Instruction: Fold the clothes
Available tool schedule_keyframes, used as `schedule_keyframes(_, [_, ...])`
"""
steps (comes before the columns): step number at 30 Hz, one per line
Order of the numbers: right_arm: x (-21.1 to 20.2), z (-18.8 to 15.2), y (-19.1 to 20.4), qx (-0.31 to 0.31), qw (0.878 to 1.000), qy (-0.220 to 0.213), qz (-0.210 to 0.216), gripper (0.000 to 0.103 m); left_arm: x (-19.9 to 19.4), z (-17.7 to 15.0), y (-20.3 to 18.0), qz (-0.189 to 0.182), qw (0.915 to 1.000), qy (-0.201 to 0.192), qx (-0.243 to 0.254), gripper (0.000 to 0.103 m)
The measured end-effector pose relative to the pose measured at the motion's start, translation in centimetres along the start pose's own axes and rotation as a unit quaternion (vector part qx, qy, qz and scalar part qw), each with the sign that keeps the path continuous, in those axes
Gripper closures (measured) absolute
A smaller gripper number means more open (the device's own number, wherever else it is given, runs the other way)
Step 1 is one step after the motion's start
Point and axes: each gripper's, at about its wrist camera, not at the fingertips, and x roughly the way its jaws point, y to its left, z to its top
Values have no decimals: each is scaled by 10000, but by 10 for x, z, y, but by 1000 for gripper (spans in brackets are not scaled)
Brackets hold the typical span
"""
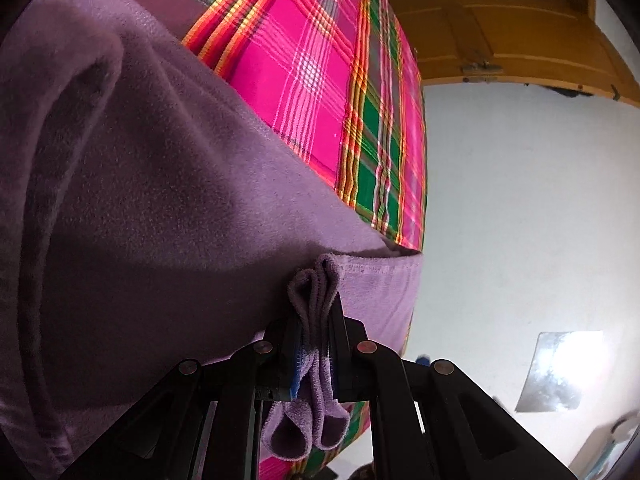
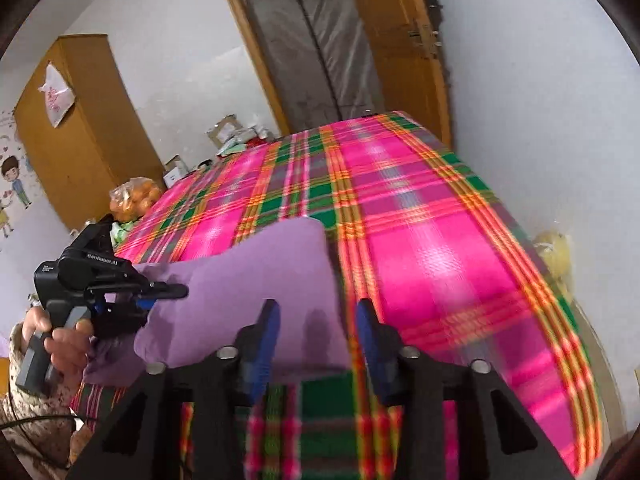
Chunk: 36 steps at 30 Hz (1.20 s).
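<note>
The left hand-held gripper (image 1: 316,320) is clamped on the bunched hem of a purple garment (image 1: 160,200) over the plaid bed (image 1: 320,80); the right hand-held gripper (image 2: 316,316), at 6 o'clock, gapes apart, empty.

Soft matt purple fleece garment (image 1: 168,208) bunched in my left tongs (image 1: 316,320), woven plaid bedsheet (image 2: 420,240) with slight sheen; my matt black plastic right tongs (image 2: 316,320), blue rubbery pads (image 2: 366,320); glossy orange wooden door (image 1: 520,40)

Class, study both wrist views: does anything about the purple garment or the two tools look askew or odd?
Only the left tool is shut on the purple garment, pinching bunched layers. The right tool is open, gripping nothing. So the garment hangs unevenly over the plaid bed cover.
</note>
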Motion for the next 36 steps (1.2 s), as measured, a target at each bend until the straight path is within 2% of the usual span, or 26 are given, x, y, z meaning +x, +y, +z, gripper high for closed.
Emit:
schedule_keyframes(1, [8,3,2,-37,10000,39,34,68,0,1,-1,7,10000,3,-3,93])
schedule_keyframes(3, [24,5,5,-86,9998,152,48,78,0,2,-2,18,10000,9,-11,92])
schedule_keyframes(6, [43,2,3,-79,9992,392,-88,83,-4,2,-3,8,10000,18,-37,92])
schedule_keyframes(11, [50,3,0,-183,9976,626,-250,84,-18,-3,-15,14,9995,-222,231,92])
schedule_keyframes(16, [45,20,5,-237,9988,425,-18,84,-41,-7,-39,326,9922,-868,837,92])
schedule_keyframes(18, [48,30,12,-369,9987,358,-58,84,-43,-10,-49,364,9890,-924,1095,92])
schedule_keyframes(21, [57,42,21,-548,9980,324,-13,84,-34,-16,-65,454,9848,-791,1477,92])
schedule_keyframes(25, [78,57,24,-572,9974,445,15,84,-14,-24,-70,491,9825,-417,1747,92])
schedule_keyframes(31, [104,61,16,-315,9967,748,24,84,0,-42,-72,748,9674,40,2420,92])
schedule_keyframes(36, [119,58,10,-197,9961,859,8,84,6,-46,-72,917,9591,269,2663,92])
